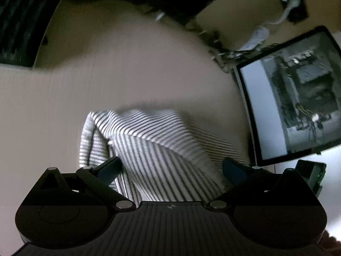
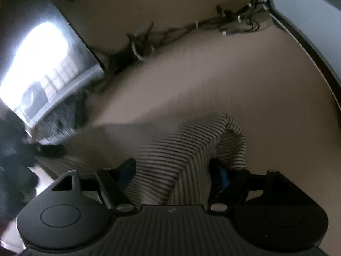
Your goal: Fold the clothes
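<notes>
A grey-and-white striped garment [image 1: 153,147] lies bunched on the beige table [image 1: 106,68]. My left gripper [image 1: 170,168] is open just above it, fingers spread to either side of the cloth, holding nothing. In the right wrist view the same striped garment [image 2: 183,149] lies under my right gripper [image 2: 172,170], which is also open with its fingers on either side of a fold. Both views are blurred by motion.
A monitor [image 1: 294,98] stands at the right of the left wrist view, with a tangle of cables [image 1: 215,40] behind it. In the right wrist view a bright screen [image 2: 46,64] is at left, cables [image 2: 149,40] run along the back, and a pale edge [image 2: 309,27] is at right.
</notes>
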A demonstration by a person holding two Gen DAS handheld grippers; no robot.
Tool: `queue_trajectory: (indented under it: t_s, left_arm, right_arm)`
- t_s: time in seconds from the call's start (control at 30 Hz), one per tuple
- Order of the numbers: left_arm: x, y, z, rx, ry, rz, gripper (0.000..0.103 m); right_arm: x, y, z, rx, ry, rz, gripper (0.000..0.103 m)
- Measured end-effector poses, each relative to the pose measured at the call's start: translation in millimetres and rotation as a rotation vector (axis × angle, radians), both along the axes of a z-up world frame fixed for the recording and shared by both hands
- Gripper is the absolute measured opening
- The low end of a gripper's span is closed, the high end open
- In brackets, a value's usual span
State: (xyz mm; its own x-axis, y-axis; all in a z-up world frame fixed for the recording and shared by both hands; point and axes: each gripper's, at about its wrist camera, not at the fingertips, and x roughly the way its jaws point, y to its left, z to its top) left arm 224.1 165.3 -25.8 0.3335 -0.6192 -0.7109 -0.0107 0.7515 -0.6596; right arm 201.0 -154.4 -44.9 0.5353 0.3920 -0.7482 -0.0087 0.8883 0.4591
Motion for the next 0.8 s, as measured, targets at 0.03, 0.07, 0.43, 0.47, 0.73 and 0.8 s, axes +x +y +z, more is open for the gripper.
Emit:
queue_trajectory:
  t_s: [0.03, 0.07, 0.43, 0.47, 0.73, 0.8]
  left_arm:
    - [2.1, 0.0, -4.5, -0.005, 0.020, 0.008, 0.098]
    - [3.4, 0.0, -6.9, -0.011, 0.024, 0.014, 0.088]
    - [72.3, -3.5, 27.5, 0.052, -0.142, 0.108, 0.041]
    - [72.8, -5.3, 35.6, 0.067, -0.171, 0.093, 0.041]
    - [26.5, -19.3, 36.4, 0.095, -0.199, -0.009, 0.042]
    - [19.4, -21.1, 24.4, 0.103, -0.168, -0.009, 0.042]
  right_arm:
    - [0.4, -1.7, -3.2, 0.006, 0.011, 0.005, 0.076]
    - [0.5, -4.2, -4.1, 0.017, 0.011, 0.016, 0.074]
    - [88.2, -13.3, 19.0, -0.001, -0.134, 0.107, 0.029]
    - [94.3, -14.7, 24.9, -0.002, -0.153, 0.108, 0.029]
    - [80.1, -32.6, 35.7, 0.005, -0.181, 0.126, 0.029]
    - [77.9, -30.5, 28.0, -0.016, -0.163, 0.139, 0.029]
